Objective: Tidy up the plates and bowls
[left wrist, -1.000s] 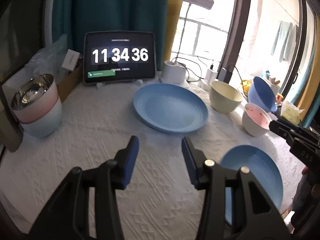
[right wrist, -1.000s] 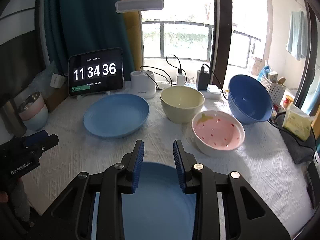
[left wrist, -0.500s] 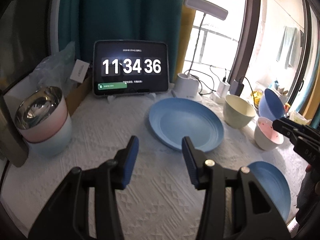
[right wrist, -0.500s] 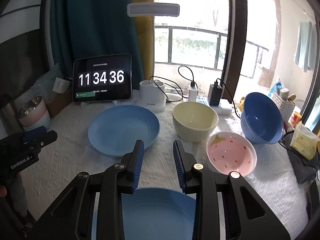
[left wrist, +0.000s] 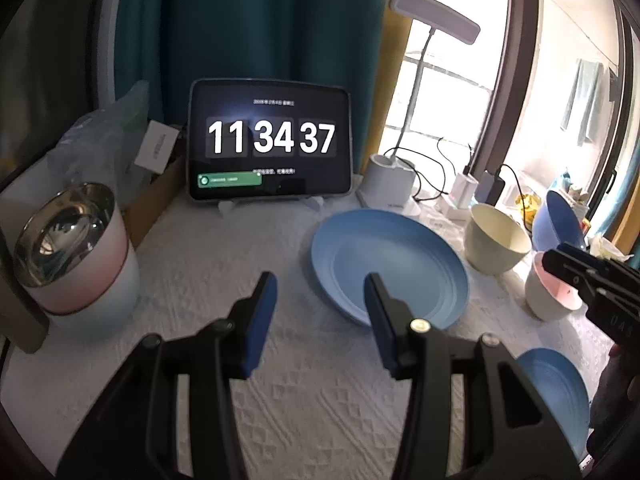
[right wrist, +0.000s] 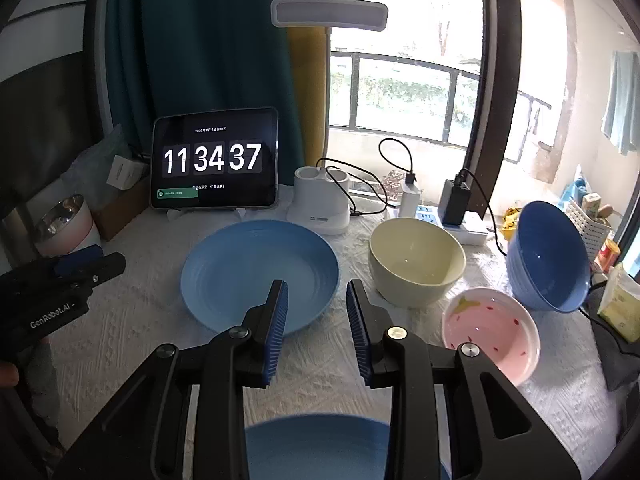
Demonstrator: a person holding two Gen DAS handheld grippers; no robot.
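Holding both grippers above the white-clothed desk (right wrist: 132,304), you have nothing between either pair of fingers. Your left gripper (left wrist: 320,316) stands with its blue pads apart over bare cloth, empty. Your right gripper (right wrist: 316,320) has a narrower gap, also empty, hanging over the near edge of the large light-blue plate (right wrist: 256,268).

In the right wrist view, that plate lies at 12 o'clock just ahead of your fingertips. The cream bowl (right wrist: 416,264) sits at 1 o'clock, near the plate but apart from it. The pink bowl with red specks (right wrist: 492,328) rests at 3 o'clock, just in front of the cream one. The dark-blue bowl (right wrist: 548,256) leans tilted at 2 o'clock, its mouth turned toward you. A second light-blue plate (right wrist: 320,444) lies at 6 o'clock under the gripper's body, partly hidden.

In the left wrist view, a steel bowl nested in stacked pink and white bowls (left wrist: 76,256) stands at 9 o'clock, well apart from the plates. The tablet clock (left wrist: 270,144) is propped at 12 o'clock against the teal curtain (left wrist: 256,20), with the white lamp base (left wrist: 390,184) just to its right at 1 o'clock.
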